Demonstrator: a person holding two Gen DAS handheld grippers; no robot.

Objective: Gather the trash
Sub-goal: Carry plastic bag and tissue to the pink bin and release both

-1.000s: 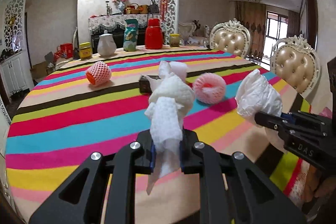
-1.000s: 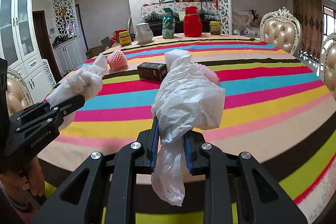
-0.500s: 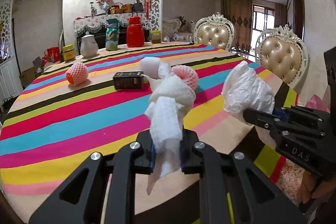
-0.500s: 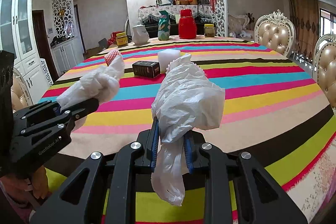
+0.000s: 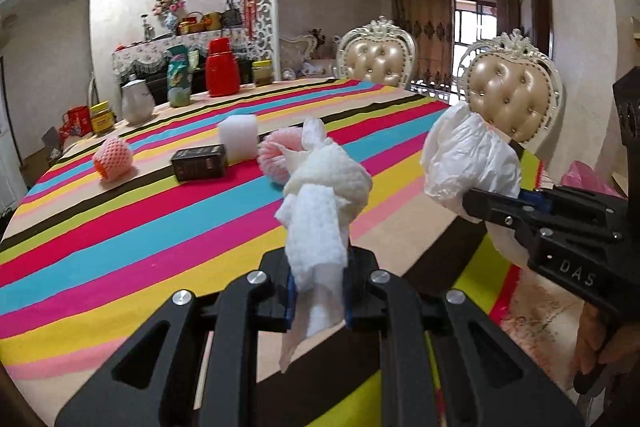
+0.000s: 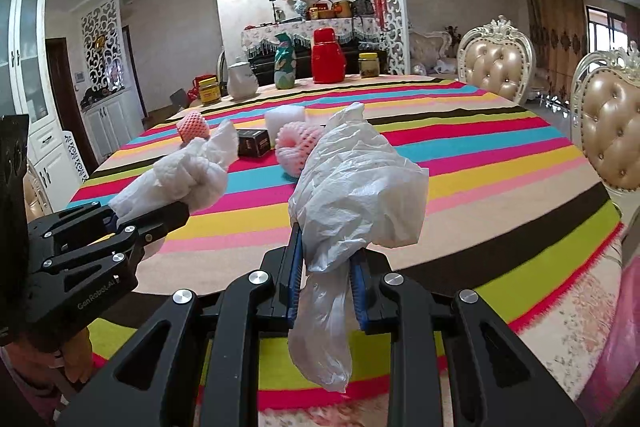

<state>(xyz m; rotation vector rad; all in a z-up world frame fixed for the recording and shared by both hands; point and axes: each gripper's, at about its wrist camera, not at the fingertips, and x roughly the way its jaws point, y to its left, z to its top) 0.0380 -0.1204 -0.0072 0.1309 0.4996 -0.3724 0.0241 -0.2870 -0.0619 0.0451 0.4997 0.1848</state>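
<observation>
Overall, the striped tabletop (image 5: 120,227) stood amid tufted chairs (image 5: 508,99), while left gripper (image 5: 318,291) fingers clamped paper towel (image 5: 320,211) and right gripper (image 6: 326,279) fingers clamped plastic bag (image 6: 356,187).

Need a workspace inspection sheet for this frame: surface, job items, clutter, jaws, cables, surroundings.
Surface: round table under a striped tablecloth.
Job's things: crumpled paper towel in left jaws; white plastic bag in right jaws.
Clutter: two pink foam fruit nets, black box, white foam block; far edge: red thermos, white teapot, jars.
Grippers: left gripper and right gripper both shut on trash, above the near table edge.
Cables: nothing seen.
Surroundings: tufted chairs, sideboard, chandelier.
</observation>
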